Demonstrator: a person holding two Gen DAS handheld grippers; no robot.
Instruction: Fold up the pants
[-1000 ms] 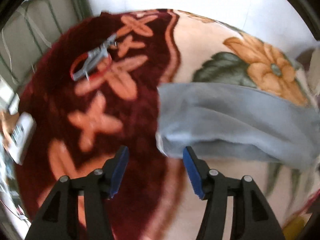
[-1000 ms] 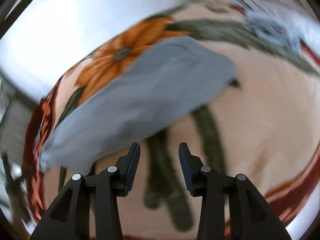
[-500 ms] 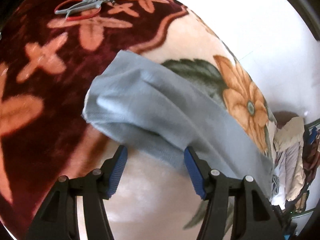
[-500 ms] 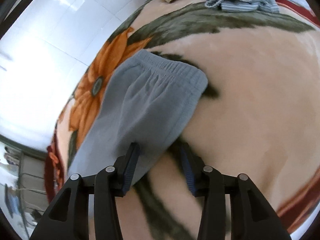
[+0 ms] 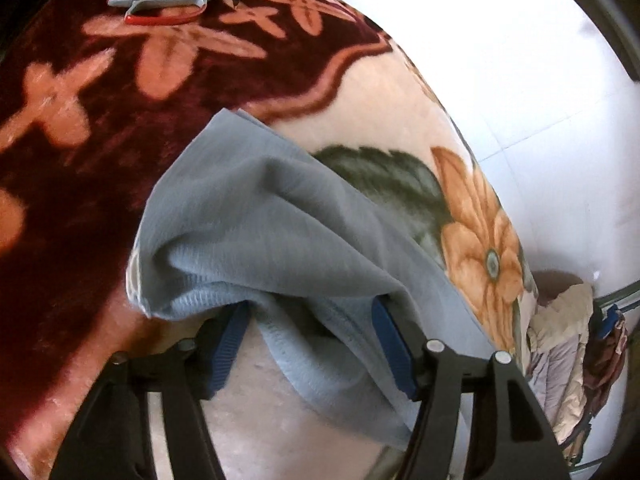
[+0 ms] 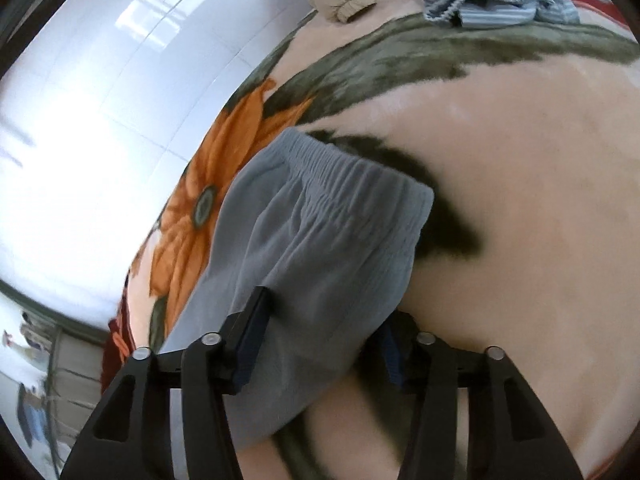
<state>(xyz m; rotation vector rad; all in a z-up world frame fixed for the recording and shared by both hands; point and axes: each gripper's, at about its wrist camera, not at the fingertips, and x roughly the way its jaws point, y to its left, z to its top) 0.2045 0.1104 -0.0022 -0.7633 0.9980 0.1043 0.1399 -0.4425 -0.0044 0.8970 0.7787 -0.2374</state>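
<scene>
Pants (image 5: 280, 216) lie along blanket's (image 5: 80, 128) flowered edge. Our left hand-held gripper (image 5: 308, 344) straddles hem end, jaws just narrowing, not pinching. Right hand-held gripper (image 6: 320, 344) has been closing around waistband (image 6: 360, 184) side; contact unclear. We judge both ends readied for fold.

Pants (image 5: 272, 216) soft matt grey knit cloth, ribbed elastic waistband (image 6: 360, 184). Blanket (image 5: 380, 92) plush fuzzy fleece. Fingers (image 5: 390, 344) ridged blue rubbery pads; floor (image 6: 80, 120) glossy tile.
</scene>
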